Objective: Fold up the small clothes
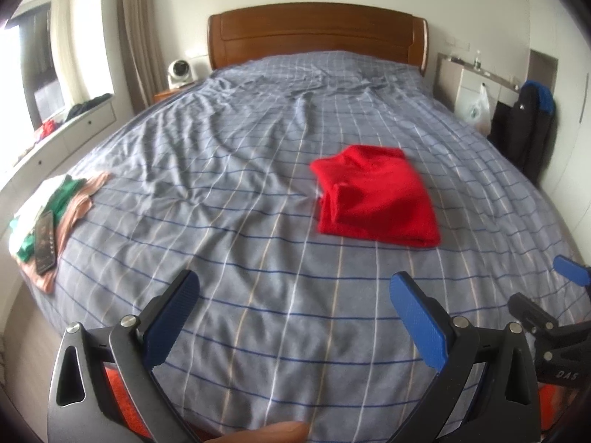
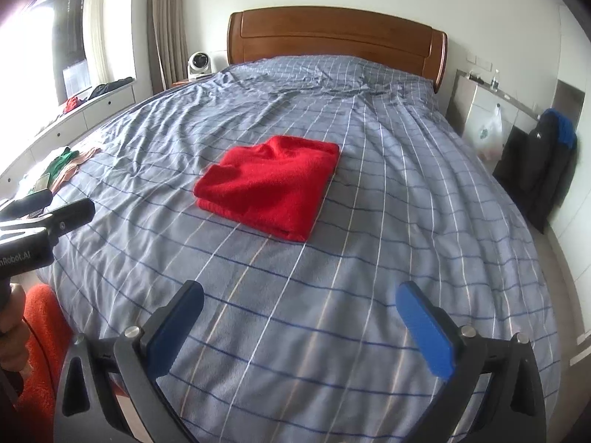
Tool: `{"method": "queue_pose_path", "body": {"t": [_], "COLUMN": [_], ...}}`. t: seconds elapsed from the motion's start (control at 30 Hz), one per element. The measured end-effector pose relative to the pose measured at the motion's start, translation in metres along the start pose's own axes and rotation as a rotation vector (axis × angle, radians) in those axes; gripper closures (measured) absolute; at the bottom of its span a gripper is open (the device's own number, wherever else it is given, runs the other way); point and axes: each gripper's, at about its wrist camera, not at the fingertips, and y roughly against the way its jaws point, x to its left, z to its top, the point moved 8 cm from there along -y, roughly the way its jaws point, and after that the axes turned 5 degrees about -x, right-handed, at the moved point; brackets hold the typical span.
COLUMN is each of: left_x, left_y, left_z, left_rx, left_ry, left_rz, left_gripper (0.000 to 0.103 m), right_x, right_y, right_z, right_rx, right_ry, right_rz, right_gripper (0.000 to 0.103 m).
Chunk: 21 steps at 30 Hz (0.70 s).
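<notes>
A red garment (image 1: 375, 195) (image 2: 269, 184) lies folded into a flat rectangle on the blue checked bedspread (image 1: 236, 192) (image 2: 406, 192), near the middle of the bed. My left gripper (image 1: 295, 291) hovers open over the foot of the bed, well short of the garment and left of it. My right gripper (image 2: 301, 302) is also open and empty, over the foot of the bed with the garment ahead and slightly left. The right gripper's blue pad (image 1: 572, 271) shows at the right edge of the left wrist view.
A pile of green, white and peach clothes (image 1: 55, 214) (image 2: 62, 164) with a dark phone (image 1: 45, 245) on it sits at the bed's left edge. Wooden headboard (image 1: 317, 33) at the far end. A dark jacket (image 2: 543, 170) and cabinet stand right of the bed.
</notes>
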Motion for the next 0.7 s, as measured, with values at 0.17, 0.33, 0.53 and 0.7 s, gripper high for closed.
{"method": "queue_pose_path", "body": {"t": [0.17, 0.33, 0.53, 0.7], "left_x": [-0.004, -0.009, -0.01, -0.014], "left_y": [-0.002, -0.003, 0.002, 0.008], "left_z": [-0.003, -0.006, -0.003, 0.0], "left_rx": [0.027, 0.038, 0.012, 0.004], "left_ry": [-0.003, -0.022, -0.041, -0.086], "left_rz": [-0.015, -0.021, -0.01, 0.008], "left_gripper": [0.0, 0.0, 0.0, 0.0], "right_x": [-0.002, 0.0, 0.012, 0.02], "right_y": [0.002, 0.004, 0.011, 0.017], "right_z": [0.001, 0.003, 0.003, 0.005], "right_rx": [0.01, 0.011, 0.02, 0.024], "right_ry": [-0.014, -0.017, -0.017, -0.014], "right_rz": [-0.007, -0.006, 0.038, 0.063], "right_gripper": [0.0, 0.001, 0.001, 0.001]}}
